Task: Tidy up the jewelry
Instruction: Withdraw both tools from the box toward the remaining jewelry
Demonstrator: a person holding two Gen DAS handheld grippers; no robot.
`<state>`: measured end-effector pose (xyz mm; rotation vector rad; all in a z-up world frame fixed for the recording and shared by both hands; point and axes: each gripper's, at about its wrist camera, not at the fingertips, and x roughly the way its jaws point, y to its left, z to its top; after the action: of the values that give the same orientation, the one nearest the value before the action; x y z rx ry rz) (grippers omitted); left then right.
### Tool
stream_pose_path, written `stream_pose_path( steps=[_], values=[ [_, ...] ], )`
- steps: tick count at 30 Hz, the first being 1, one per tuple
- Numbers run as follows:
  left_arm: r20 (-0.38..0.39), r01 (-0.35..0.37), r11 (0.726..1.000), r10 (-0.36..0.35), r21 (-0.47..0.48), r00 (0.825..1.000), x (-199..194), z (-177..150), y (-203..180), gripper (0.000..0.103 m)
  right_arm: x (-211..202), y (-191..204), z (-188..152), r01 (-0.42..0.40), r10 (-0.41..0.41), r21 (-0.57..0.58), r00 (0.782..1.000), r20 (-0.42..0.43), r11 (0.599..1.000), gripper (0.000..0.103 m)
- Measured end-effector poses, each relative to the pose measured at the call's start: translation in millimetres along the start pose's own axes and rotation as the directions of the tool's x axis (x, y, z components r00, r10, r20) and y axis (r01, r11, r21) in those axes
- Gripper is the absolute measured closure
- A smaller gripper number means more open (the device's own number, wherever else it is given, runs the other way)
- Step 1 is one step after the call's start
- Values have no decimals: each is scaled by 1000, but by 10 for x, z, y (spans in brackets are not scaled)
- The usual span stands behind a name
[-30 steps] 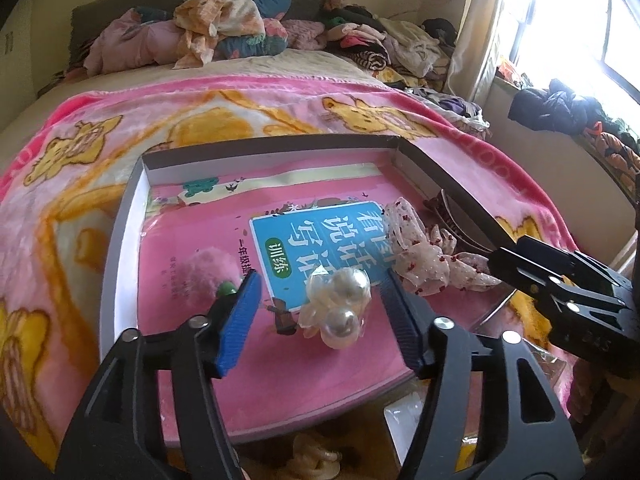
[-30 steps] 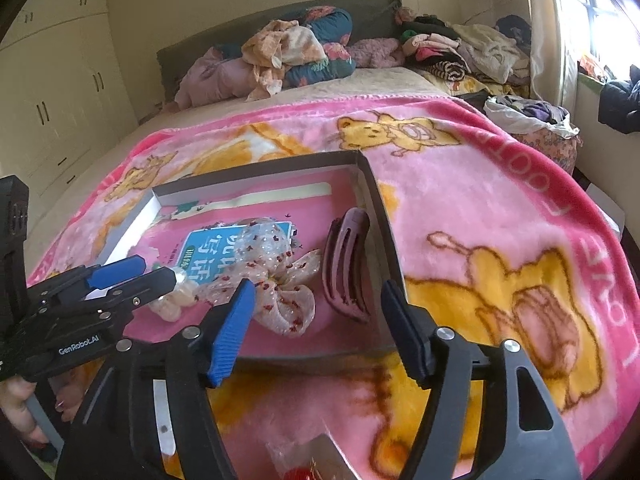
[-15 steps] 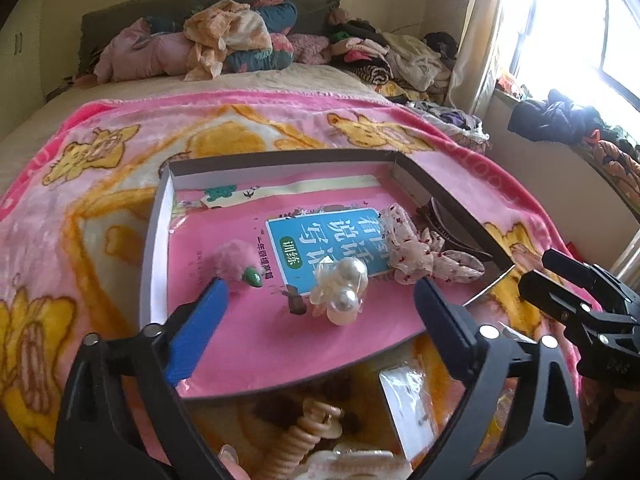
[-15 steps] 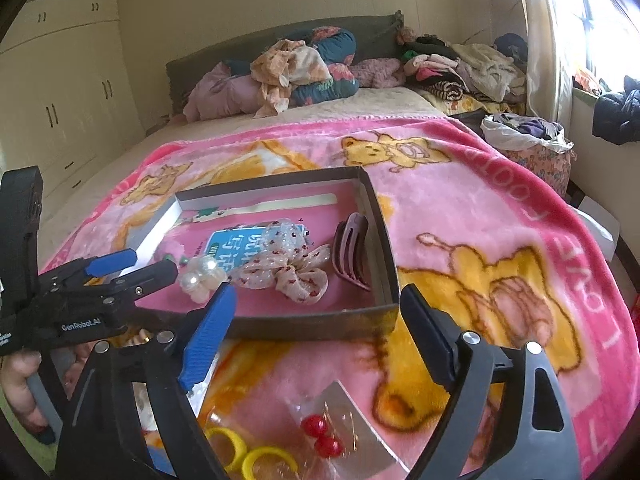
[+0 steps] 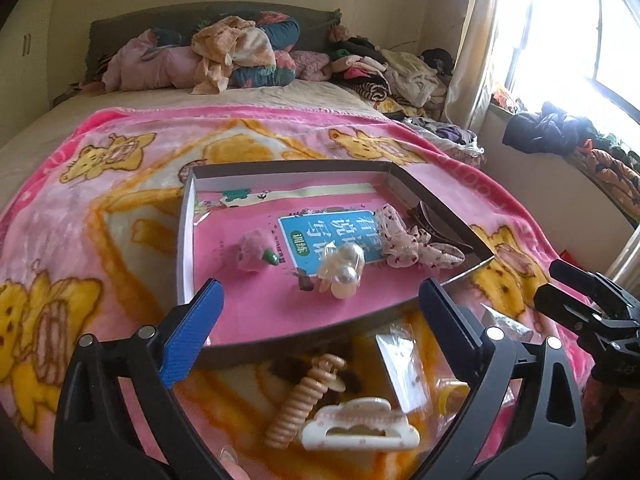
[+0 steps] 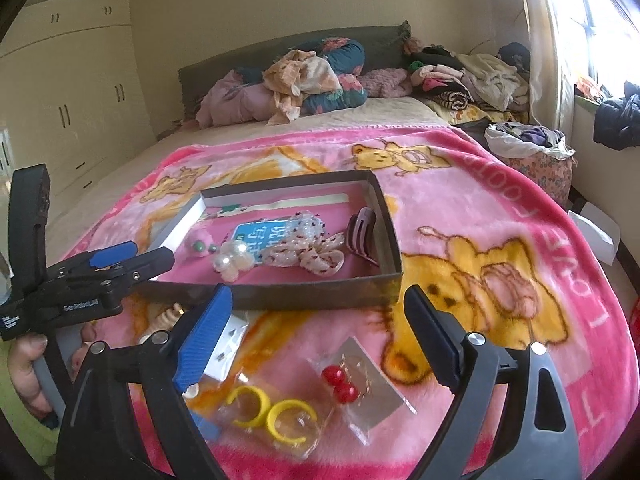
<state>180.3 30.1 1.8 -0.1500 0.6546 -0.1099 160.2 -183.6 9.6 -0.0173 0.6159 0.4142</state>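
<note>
A shallow cardboard box (image 6: pixel 320 294) lies on the pink bear-print blanket (image 6: pixel 500 216) spread over the bed (image 6: pixel 384 114), near the bed's foot edge. Its floor is lined with a pink booklet (image 5: pixel 256 300) bearing a blue label (image 5: pixel 320 236). Inside the box, near its front wall, rests a pearl hair ornament (image 5: pixel 342 268); toward the left wall lies a pink fuzzy piece with a green bead (image 5: pixel 254 254); toward the right wall lies a sheer bow scrunchie with red dots (image 6: pixel 306 246), and against the right wall a dusky-pink claw clip (image 6: pixel 362 234).

Outside the box, between its front wall and the foot edge of the bed, the remaining pieces lie on the blanket: a beige spiral hair tie (image 5: pixel 306 398), a cream cloud-shaped claw clip (image 5: pixel 358 428), a pair of yellow rings in a clear packet (image 6: pixel 272 410), a pair of red bead earrings in a clear packet (image 6: pixel 340 384), and a white earring card (image 6: pixel 230 340).

The left hand-held gripper (image 5: pixel 320 310) is over the beige hair tie and the cloud clip, short of the box's front wall; its jaws are spread and widening, with nothing pressed between them. The right hand-held gripper (image 6: pixel 320 320) is over the packets, its jaws likewise spread and widening, gripping nothing. In the right wrist view a hand (image 6: pixel 24 372) grips the left gripper's handle at the left edge. Crumpled clothing (image 6: pixel 304 76) is heaped along the head of the bed; wardrobes (image 6: pixel 68 92) stand to the left.
</note>
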Motion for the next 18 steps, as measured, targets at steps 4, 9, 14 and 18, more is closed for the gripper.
stream_pose_path(
  steps=[4, 9, 14, 18],
  values=[
    [-1, -8, 1000, 8, 4, 1000, -59, -65, 16, 14, -63, 33, -76, -8, 8, 0, 1000, -4, 1000, 18],
    [-5, -23, 1000, 23, 7, 1000, -111, -154, 74, 14, -107, 84, -179, -18, 18, -4, 1000, -22, 1000, 18],
    [-12, -37, 999, 37, 0, 999, -166, -243, 147, 14, -178, 163, -302, -32, 31, -21, 999, -38, 999, 18],
    [-15, -46, 999, 46, -2, 999, -217, -313, 199, 14, -225, 206, -378, -44, 43, -27, 998, -47, 999, 18]
  ],
)
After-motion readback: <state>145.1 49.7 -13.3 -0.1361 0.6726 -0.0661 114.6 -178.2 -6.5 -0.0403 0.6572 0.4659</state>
